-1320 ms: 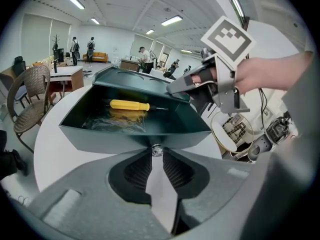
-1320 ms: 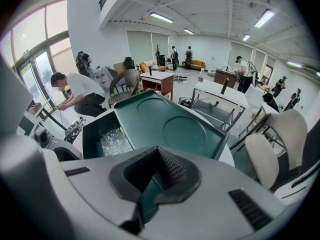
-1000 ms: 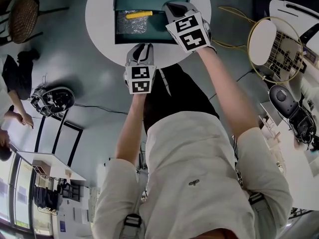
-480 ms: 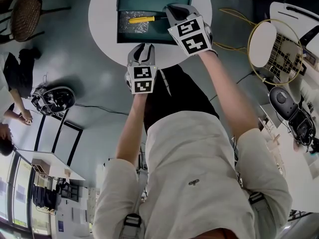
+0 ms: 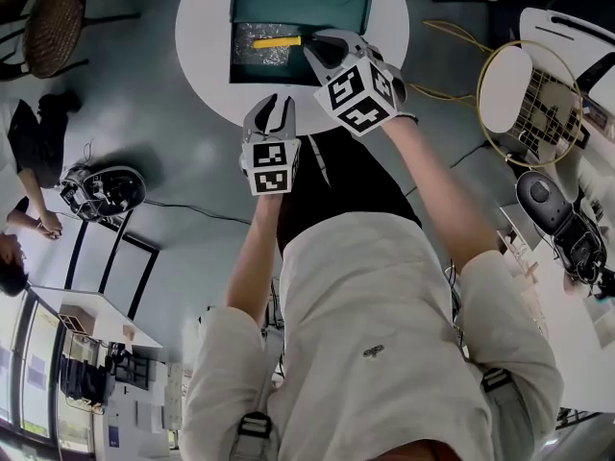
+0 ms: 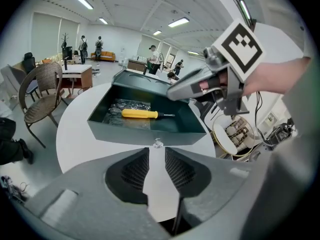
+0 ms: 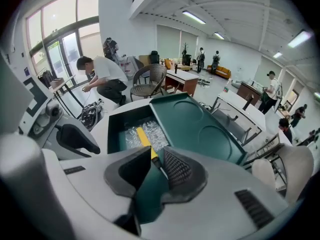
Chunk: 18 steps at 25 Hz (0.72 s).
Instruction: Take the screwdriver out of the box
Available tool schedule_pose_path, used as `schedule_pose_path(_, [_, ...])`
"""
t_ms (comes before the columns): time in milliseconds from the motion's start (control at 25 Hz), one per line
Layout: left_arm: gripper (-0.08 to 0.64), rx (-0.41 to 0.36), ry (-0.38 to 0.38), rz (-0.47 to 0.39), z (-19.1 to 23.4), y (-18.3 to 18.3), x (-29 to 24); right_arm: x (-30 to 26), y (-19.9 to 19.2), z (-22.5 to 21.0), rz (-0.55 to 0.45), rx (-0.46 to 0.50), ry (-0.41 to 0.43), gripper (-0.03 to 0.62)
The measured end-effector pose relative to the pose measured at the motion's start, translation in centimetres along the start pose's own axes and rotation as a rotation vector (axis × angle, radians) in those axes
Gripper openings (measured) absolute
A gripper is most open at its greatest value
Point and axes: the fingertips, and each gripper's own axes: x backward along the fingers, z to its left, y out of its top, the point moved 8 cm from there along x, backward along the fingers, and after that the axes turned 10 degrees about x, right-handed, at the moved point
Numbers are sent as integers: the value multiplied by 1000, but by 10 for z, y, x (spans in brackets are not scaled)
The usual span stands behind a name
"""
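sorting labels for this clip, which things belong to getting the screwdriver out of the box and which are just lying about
Job:
yellow-handled screwdriver
green box, lid open
right gripper, fingers opening, screwdriver in line between them, not gripped

Lying about:
crinkled plastic in the box
wicker chair
yellow wire stand

The box (image 6: 145, 134) is left open from above, and its low front wall can be passed over. The far side is closed off by the raised lid (image 7: 200, 121). The right end of the opening is taken up by the right gripper (image 7: 156, 165), its jaws opening around the screwdriver (image 7: 143, 138) tip. Bare worktop (image 6: 75, 134) is left free at the box's left.
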Motion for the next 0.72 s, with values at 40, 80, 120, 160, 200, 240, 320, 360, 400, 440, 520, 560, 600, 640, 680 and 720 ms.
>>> schedule_pose_path(40, [103,12,3,-7,1,0,3,-4,1,5,13,18,19,92])
schedule_pose_path(80, [102,21,6,-13,3,1,6,-9,1,9,26,34,33,98])
schedule_pose_path(120, [100,27,9,-19,4,1,9,-14,2,12,38,51,43,103])
schedule_pose_path(160, [93,31,12,-24,6,2,12,-19,3,15,50,70,48,106])
schedule_pose_path(200, [86,36,13,-30,8,3,15,-23,4,17,62,92,49,109])
schedule_pose_path(240, [77,42,12,-36,10,3,17,-28,5,19,77,117,45,110])
schedule_pose_path(320, [59,55,5,-49,16,1,21,-38,7,23,110,173,29,110])
schedule_pose_path(360, [48,60,1,-55,18,0,23,-43,8,25,125,197,22,110])
schedule_pose_path(400, [41,62,-4,-59,21,0,25,-47,8,26,138,217,19,110])
schedule_pose_path(440, [35,62,-9,-60,24,0,27,-52,9,28,151,232,20,110])
schedule_pose_path(520, [22,58,-19,-53,28,1,30,-60,10,30,176,247,29,110])
schedule_pose_path(560, [16,56,-25,-48,30,1,32,-64,9,31,188,251,34,110])
schedule_pose_path(600, [14,53,-31,-42,31,2,33,-67,9,31,198,257,36,110])
schedule_pose_path(640, [12,50,-35,-37,32,3,33,-70,8,31,206,266,36,110])
schedule_pose_path(680, [12,47,-39,-32,33,4,33,-72,7,30,213,276,34,112])
schedule_pose_path(720, [11,44,-42,-27,34,6,33,-74,6,29,219,286,33,112])
